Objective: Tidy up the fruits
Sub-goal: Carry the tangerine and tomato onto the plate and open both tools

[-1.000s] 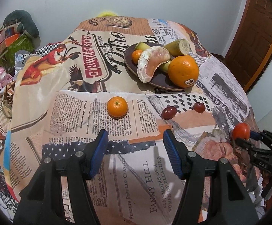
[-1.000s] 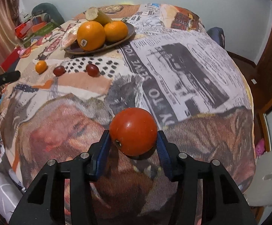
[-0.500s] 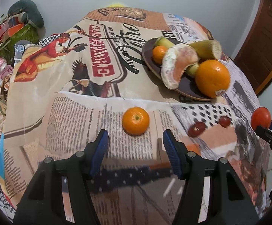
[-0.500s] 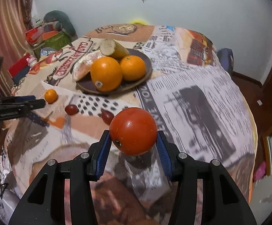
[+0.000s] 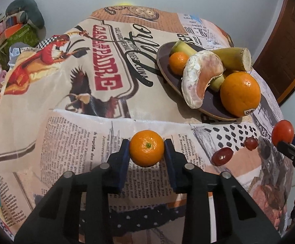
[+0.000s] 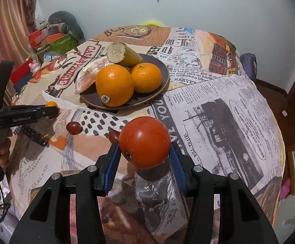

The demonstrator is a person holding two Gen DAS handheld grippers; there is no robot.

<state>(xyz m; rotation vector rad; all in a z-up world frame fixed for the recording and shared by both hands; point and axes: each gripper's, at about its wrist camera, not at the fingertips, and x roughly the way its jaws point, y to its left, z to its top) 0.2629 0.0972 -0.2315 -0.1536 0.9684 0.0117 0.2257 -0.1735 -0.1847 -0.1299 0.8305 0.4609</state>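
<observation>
My left gripper (image 5: pixel 146 149) is shut on a small mandarin (image 5: pixel 146 148) that rests on the printed tablecloth; it also shows in the right wrist view (image 6: pixel 50 104). My right gripper (image 6: pixel 144 149) is shut on a red tomato (image 6: pixel 144 142) and holds it above the table, short of the dark plate (image 6: pixel 163 77). The tomato also shows in the left wrist view (image 5: pixel 282 132). The plate (image 5: pixel 163 61) holds a large orange (image 5: pixel 240 93), a small mandarin (image 5: pixel 178 62), a peeled citrus segment (image 5: pixel 200 77) and banana pieces (image 5: pixel 234 58). Two dark red grapes (image 5: pixel 221 155) (image 5: pixel 251 143) lie on the cloth.
The round table (image 6: pixel 218 105) is covered by a newspaper-print cloth. Boxes and a cushion (image 6: pixel 56 36) stand beyond its far left edge. A wooden door (image 5: pixel 279 57) is on the right. A blue chair back (image 6: pixel 248 61) is behind the table's right side.
My left gripper moved forward over the mandarin and closed on it. My right gripper carried the tomato up and forward toward the plate.
</observation>
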